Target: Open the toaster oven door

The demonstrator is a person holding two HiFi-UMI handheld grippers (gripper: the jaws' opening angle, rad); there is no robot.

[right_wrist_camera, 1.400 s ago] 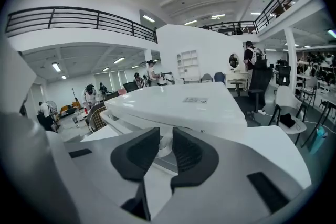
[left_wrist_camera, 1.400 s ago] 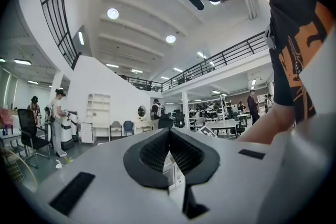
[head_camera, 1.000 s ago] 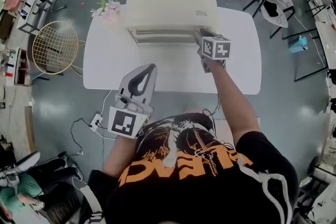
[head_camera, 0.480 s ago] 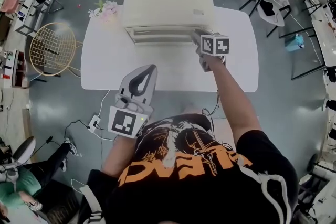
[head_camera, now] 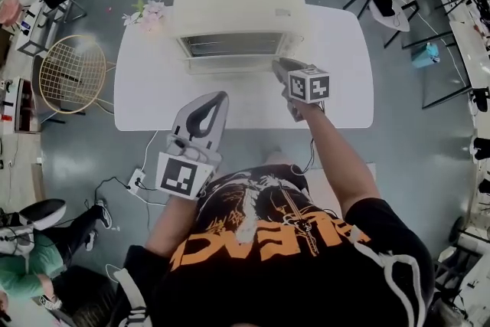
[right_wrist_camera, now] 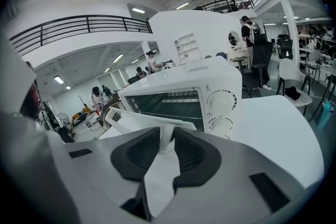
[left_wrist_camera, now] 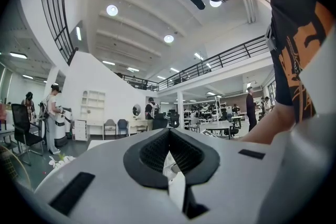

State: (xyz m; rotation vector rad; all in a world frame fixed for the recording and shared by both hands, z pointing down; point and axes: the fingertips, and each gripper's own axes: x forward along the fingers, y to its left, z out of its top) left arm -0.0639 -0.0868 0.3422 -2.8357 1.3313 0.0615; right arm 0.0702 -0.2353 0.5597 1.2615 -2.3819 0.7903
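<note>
— What's changed since a second ago?
— The left gripper hasn't budged: elbow bent, held over the near edge of the table, its jaws pressed together on nothing. The toaster oven sits at the table's far side, and its door, flush before, now tilts out so the dark inside shows. The right gripper has drawn back towards the body.
— Counts?
— One oven, one door, two knobs, two grippers.
— And the right arm?
— Stretched forward. Its jaws pinch the door's top edge at the right end and are easing apart.
</note>
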